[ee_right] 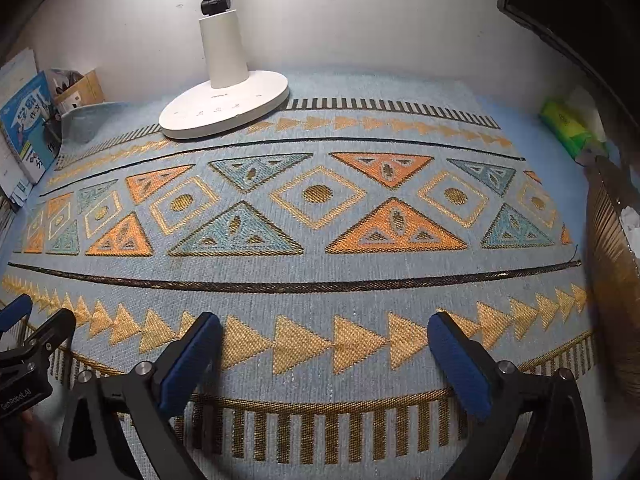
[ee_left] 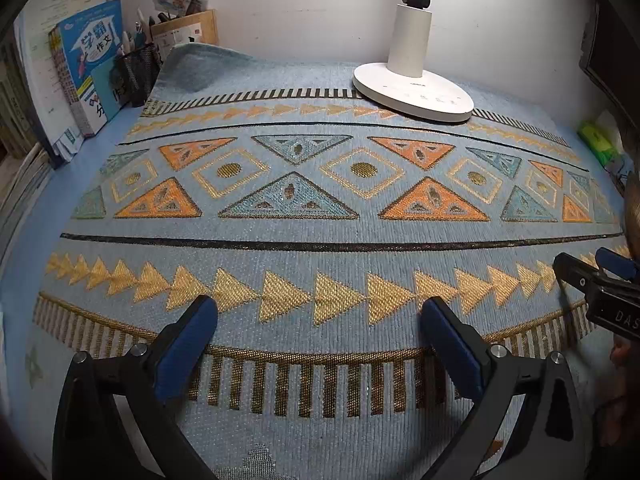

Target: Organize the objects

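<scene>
I see both grippers wide apart, nothing between the jaws. Left gripper (ee_left: pixel 320 316) and right gripper (ee_right: pixel 324 334) hover over the patterned mat (ee_left: pixel 320 240), side by side. White lamp base (ee_left: pixel 412 90) sits well ahead on the mat's far edge. Books (ee_left: pixel 86 64) stand far left.

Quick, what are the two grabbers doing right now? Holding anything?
Left gripper: open, holding nothing, above the patterned mat.
Right gripper: open, holding nothing.
</scene>
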A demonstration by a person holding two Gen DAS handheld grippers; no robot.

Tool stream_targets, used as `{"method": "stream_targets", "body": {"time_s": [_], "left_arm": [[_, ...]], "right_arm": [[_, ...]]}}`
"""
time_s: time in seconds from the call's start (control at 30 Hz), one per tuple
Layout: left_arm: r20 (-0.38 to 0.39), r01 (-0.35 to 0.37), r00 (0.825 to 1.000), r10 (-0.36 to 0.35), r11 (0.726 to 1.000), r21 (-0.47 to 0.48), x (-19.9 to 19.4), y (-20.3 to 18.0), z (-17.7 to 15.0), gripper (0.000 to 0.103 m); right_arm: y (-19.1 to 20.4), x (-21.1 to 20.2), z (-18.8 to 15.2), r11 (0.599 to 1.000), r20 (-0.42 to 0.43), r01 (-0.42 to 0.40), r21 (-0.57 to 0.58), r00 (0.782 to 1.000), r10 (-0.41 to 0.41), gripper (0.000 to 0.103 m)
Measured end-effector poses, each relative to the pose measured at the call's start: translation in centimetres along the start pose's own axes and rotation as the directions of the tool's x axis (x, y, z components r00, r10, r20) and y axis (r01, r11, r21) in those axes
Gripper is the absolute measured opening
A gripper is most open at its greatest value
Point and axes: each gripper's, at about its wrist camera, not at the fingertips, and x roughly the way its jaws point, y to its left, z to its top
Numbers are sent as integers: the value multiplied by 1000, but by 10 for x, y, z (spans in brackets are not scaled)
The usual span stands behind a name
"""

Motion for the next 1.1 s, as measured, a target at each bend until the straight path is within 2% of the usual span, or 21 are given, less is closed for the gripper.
{"method": "stream_targets", "body": {"time_s": [0.5, 0.73, 0.83, 1.1], "left_arm": [[-8, -46, 999, 46, 997, -62, 13, 6, 12, 103], [-4, -14, 1000, 14, 1000, -5, 12, 7, 13, 103], [2, -3, 1000, 3, 1000, 10, 12, 7, 13, 103], [5, 8, 1000, -8, 1000, 10, 13, 8, 13, 103]], "right_arm": [[-4, 3, 3, 1000, 13, -5, -15, 1000, 5, 103], [-4, 2, 3, 1000, 17, -5, -18, 1000, 5, 103], [-6, 2, 0, 1000, 48, -10, -16, 999, 10, 103], [-3, 1, 2, 1000, 48, -6, -18, 999, 7, 103]]}}
